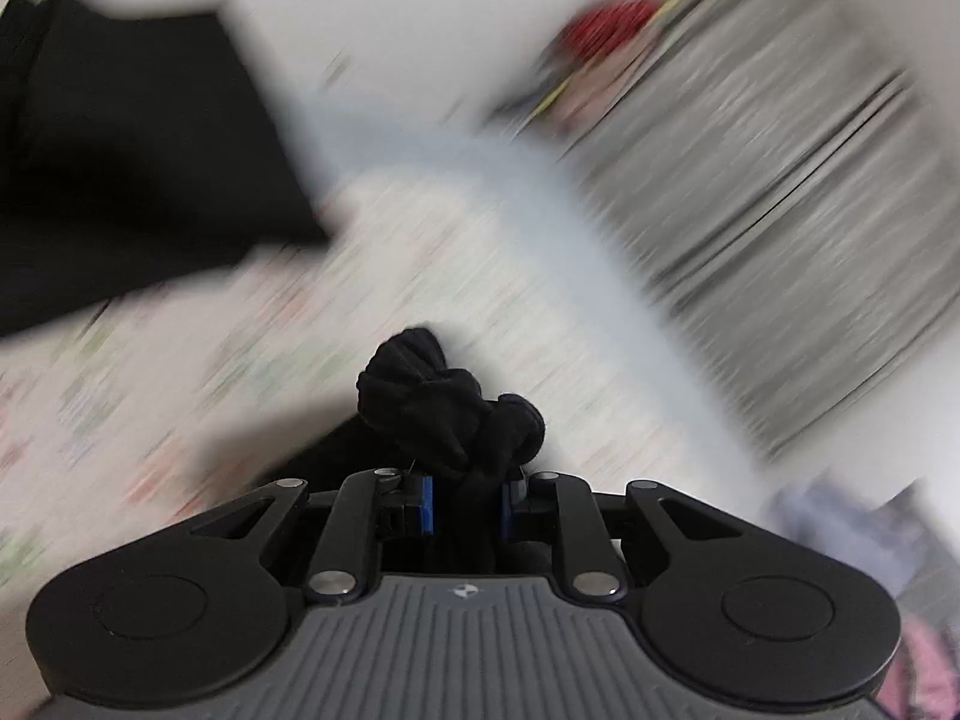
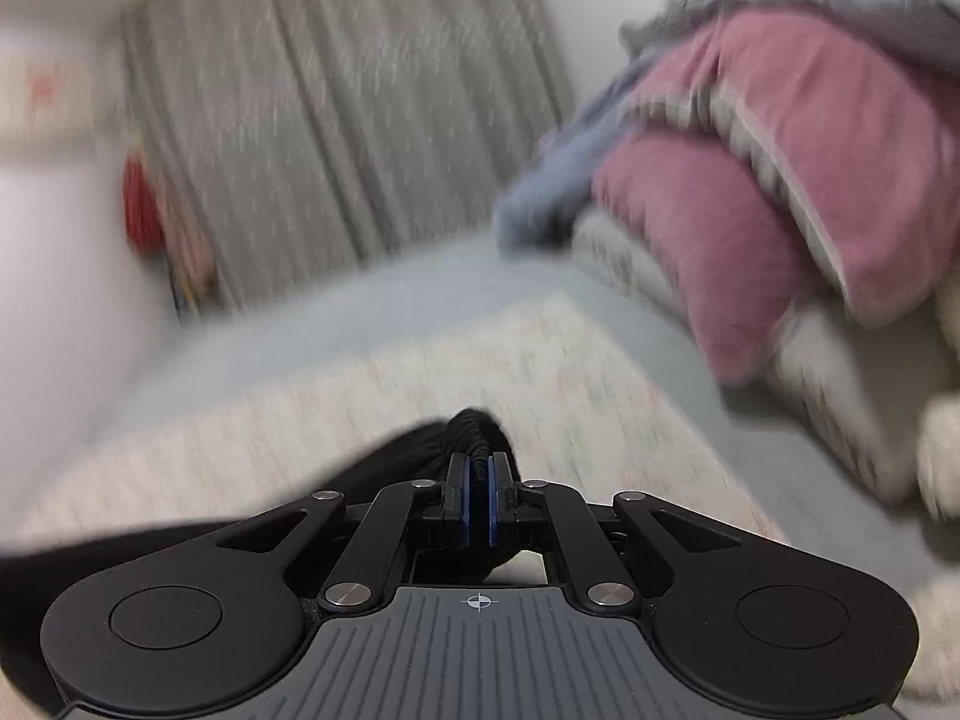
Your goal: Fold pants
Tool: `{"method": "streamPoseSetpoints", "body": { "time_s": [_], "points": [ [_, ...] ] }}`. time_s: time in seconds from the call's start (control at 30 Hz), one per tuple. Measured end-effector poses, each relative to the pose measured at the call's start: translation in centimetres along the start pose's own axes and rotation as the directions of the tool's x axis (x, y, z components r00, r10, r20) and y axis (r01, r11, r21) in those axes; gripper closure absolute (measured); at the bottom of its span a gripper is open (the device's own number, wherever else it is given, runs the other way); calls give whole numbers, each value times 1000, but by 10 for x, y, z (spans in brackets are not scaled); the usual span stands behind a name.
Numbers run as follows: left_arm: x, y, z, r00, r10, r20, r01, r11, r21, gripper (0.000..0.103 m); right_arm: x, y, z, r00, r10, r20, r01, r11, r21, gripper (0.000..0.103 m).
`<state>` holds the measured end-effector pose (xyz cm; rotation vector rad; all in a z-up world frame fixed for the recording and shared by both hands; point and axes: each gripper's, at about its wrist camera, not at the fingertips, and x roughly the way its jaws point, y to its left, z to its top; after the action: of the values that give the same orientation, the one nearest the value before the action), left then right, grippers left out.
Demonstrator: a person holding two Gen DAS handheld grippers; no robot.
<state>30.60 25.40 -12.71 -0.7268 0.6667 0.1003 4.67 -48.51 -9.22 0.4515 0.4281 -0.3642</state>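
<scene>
Each camera sits just behind its own gripper, looking forward and downward along the fingers — close to the bed surface. The left wrist view faces a grey curtain (image 1: 780,150) at upper right; the right wrist view faces the same curtain (image 2: 336,120) head-on. Both views share the patterned bedcover (image 1: 180,390) (image 2: 300,396) and a red object (image 1: 606,24) (image 2: 141,204).

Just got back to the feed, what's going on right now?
A person is folding black pants on a patterned bedspread, with a handheld gripper in each hand. The left gripper is clamped on a bunched wad of the fabric, and the right gripper is pinched shut on another edge of it. Both views are motion-blurred. Pink pillows are piled off to the side.
</scene>
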Motion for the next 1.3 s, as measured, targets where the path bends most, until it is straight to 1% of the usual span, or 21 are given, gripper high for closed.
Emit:
{"method": "streamPoseSetpoints", "body": {
  "time_s": [0.03, 0.1, 0.17, 0.23, 0.3, 0.37, 0.4, 0.5, 0.6, 0.73, 0.8, 0.87, 0.9, 1.0, 1.03, 1.07, 1.1, 1.17, 1.2, 1.27, 1.3],
  "points": [
    [7, 7, -3, 997, 42, -65, -42, 999, 7, 87, 10, -6, -23, 997, -16, -70, 15, 1000, -16, 98],
    [4, 10, -6, 995, 49, -82, -46, 998, 44, 87, 30, -21, -59, 970, -58, -236, 57, 998, -13, 98],
    [-2, 2, -7, 994, 75, -78, -66, 991, 115, 86, 20, -21, -60, 971, -70, -229, 55, 996, -71, 99],
    [-2, -3, -10, 989, 123, -81, -106, 977, 184, 83, 16, -25, -58, 972, -60, -229, 48, 997, -56, 99],
    [3, -7, -13, 984, 159, -75, -137, 961, 241, 76, 23, -26, -65, 963, -84, -257, 67, 995, -73, 99],
    [5, -7, -13, 981, 183, -59, -162, 951, 265, 59, 24, -21, -67, 962, -103, -252, 79, 992, -103, 99],
    [4, -5, -12, 981, 189, -46, -169, 946, 276, 57, 22, -16, -66, 964, -109, -242, 83, 990, -116, 99],
    [-13, 6, -6, 991, 132, -5, -127, 963, 236, 50, 19, -11, -62, 965, -123, -233, 96, 987, -125, 99],
    [-26, 14, 1, 995, 95, 34, -100, 981, 165, 47, 28, -1, -63, 952, -171, -255, 118, 971, -210, 98],
    [-44, 31, 12, 995, 42, 88, -41, 999, -10, 45, 26, 1, -62, 953, -180, -244, 128, 968, -215, 97],
    [-40, 30, 13, 998, 38, 46, -37, 999, -24, 45, 25, 3, -60, 951, -217, -222, 167, 961, -221, 95],
    [-31, 20, 9, 999, 42, -26, -42, 999, 7, 41, 22, 17, -59, 938, -319, -139, 262, 911, -319, 81],
    [-27, 16, 7, 996, 65, -53, -64, 998, 18, 40, 20, 26, -58, 940, -322, -111, 267, 898, -350, 79],
    [-15, 8, 1, 992, 104, -73, -103, 995, 9, 35, 12, 58, -60, 986, -142, -85, 97, 915, -391, 58],
    [-9, 5, 0, 991, 113, -70, -112, 994, 10, 35, 13, 75, -64, 992, -73, -102, 24, 907, -420, 49],
    [-2, 3, -1, 989, 135, -66, -134, 991, 16, 36, 15, 94, -70, 992, -15, -126, -46, 886, -462, 47],
    [4, 0, -2, 985, 160, -58, -159, 987, 24, 37, 18, 115, -79, 986, 39, -160, -116, 851, -512, 47],
    [12, -6, -4, 979, 202, -39, -200, 979, 47, 63, 24, 158, -101, 964, 132, -229, -245, 771, -588, 47],
    [11, -7, -3, 977, 213, -22, -212, 976, 51, 67, 27, 176, -111, 948, 173, -269, -306, 732, -608, 47],
    [6, -11, -2, 982, 190, 17, -191, 981, 45, 81, 33, 210, -135, 914, 226, -338, -402, 632, -663, 50],
    [1, -12, -1, 985, 172, 31, -174, 984, 43, 81, 35, 225, -145, 904, 235, -357, -425, 583, -693, 51]
  ]
}}
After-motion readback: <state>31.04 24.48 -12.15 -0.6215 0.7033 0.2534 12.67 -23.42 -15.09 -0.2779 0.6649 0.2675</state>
